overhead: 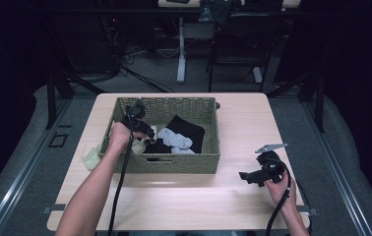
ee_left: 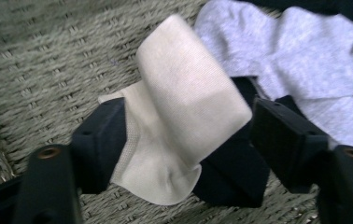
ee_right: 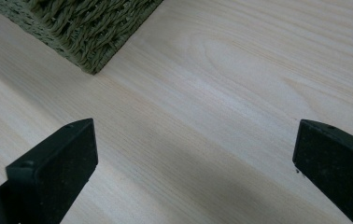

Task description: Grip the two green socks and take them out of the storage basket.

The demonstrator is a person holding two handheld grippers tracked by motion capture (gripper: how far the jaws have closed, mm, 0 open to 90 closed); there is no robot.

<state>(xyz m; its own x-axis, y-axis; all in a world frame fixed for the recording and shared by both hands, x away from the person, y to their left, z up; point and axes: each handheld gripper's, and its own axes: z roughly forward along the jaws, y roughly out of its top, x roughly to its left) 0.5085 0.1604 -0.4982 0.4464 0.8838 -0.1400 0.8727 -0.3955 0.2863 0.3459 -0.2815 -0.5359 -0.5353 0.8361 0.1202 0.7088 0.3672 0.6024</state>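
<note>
Cream sock (ee_left: 184, 116) is framed by left gripper (ee_left: 191, 135) in basket (overhead: 174, 164), jaws partly closed, not pressing; right gripper (ee_right: 195, 158) is held wide over table (ee_right: 240, 70).

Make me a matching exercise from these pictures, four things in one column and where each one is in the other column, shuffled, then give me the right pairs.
Things:
1. cream sock
2. grey sock
3. right hand-held gripper
4. pale green cloth

Places:
A. over bare table, jaws wide apart
B. on the table outside the basket's left end
C. between the jaws of the left hand-held gripper
D. lying in the basket beside black clothing

Pairs: 1-C, 2-D, 3-A, 4-B
</note>
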